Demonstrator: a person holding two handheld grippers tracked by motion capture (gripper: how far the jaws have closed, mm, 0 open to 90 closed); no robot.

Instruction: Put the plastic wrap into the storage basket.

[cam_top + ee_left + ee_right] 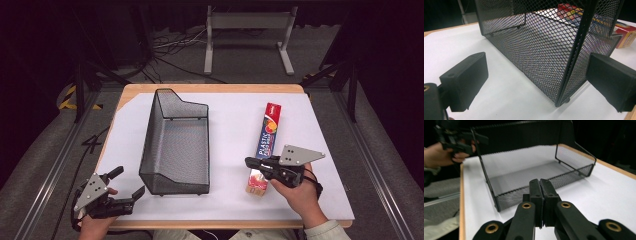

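Observation:
A long plastic wrap box point(266, 135) lies on the white sheet at the right, running from far to near. My right gripper point(248, 161) hovers over the box's near part and points left toward the black mesh basket point(175, 145). In the right gripper view its jaws point(540, 182) are pressed together with nothing between them. My left gripper point(127, 183) is at the table's near left corner, open, beside the basket's near left corner. In the left gripper view its pads point(466, 77) stand wide apart, with the basket's corner post point(571, 60) ahead of them and untouched.
The white sheet point(235, 125) covers most of the wooden table point(210, 88). The basket's tall end faces away from me, its low end toward me. Behind the table, a grey metal stand point(247, 30) and cables lie on the floor.

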